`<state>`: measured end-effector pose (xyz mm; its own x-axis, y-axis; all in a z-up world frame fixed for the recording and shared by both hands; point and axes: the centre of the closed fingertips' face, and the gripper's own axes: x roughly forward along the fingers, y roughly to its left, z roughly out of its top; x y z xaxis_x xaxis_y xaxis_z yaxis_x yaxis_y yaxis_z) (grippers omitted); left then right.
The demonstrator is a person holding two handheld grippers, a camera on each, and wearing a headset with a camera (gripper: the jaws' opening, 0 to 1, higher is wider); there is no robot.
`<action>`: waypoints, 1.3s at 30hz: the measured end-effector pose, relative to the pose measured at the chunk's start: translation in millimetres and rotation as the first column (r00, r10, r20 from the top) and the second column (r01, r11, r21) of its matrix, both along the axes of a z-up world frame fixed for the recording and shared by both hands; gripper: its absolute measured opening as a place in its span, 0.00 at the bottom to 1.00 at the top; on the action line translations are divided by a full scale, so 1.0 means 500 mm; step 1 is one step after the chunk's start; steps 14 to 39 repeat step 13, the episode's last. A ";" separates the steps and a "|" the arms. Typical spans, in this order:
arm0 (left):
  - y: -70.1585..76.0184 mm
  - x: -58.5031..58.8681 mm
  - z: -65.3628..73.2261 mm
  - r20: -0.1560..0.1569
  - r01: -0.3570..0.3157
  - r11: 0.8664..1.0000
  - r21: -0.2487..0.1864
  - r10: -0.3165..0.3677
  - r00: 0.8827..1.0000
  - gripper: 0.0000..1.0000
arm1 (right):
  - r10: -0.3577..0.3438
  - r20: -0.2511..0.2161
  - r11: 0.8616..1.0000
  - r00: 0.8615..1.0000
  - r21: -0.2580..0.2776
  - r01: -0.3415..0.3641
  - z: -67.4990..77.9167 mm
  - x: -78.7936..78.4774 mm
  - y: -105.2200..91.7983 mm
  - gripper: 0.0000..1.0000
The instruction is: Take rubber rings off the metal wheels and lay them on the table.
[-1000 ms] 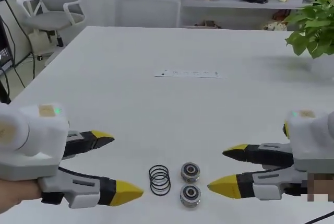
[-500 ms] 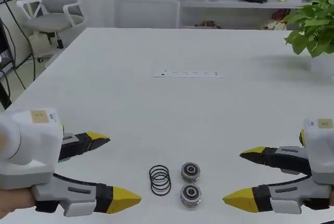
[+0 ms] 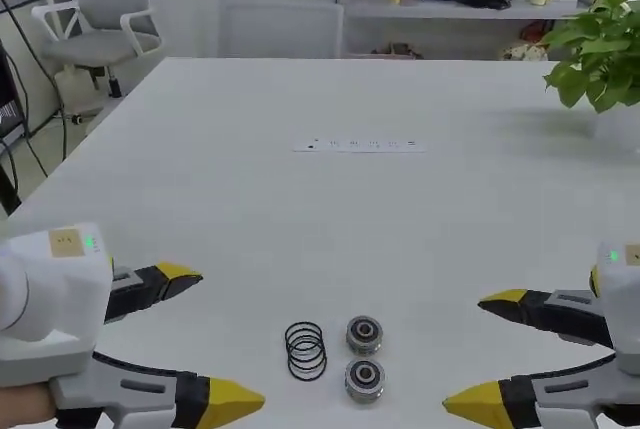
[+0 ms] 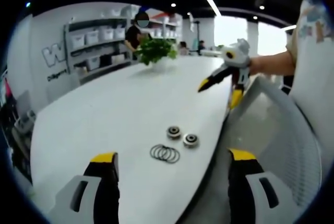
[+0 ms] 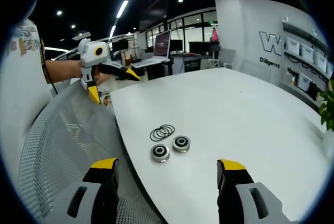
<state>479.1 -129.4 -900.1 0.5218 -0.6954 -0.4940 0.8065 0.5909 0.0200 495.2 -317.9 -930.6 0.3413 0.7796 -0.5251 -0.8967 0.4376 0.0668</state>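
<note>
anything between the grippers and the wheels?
Right gripper: nothing visible, just bare table up to the wheels. Left gripper: the loose rings lie flat on the table between it and the wheels. Both grippers are open.

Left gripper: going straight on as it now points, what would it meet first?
Probably the black rings, just before the two wheels; its height above the table is unclear.
</note>
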 end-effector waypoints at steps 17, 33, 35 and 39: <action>0.013 -0.002 -0.008 0.014 -0.008 1.000 0.027 0.008 1.000 0.87 | -0.036 0.013 0.999 0.999 -0.014 0.037 0.003 -0.007 -0.022 0.78; 0.013 -0.002 -0.008 0.014 -0.008 1.000 0.027 0.008 1.000 0.87 | -0.036 0.013 0.999 0.999 -0.014 0.037 0.003 -0.007 -0.022 0.78; 0.013 -0.002 -0.008 0.014 -0.008 1.000 0.027 0.008 1.000 0.87 | -0.036 0.013 0.999 0.999 -0.014 0.037 0.003 -0.007 -0.022 0.78; 0.013 -0.002 -0.008 0.014 -0.008 1.000 0.027 0.008 1.000 0.87 | -0.036 0.013 0.999 0.999 -0.014 0.037 0.003 -0.007 -0.022 0.78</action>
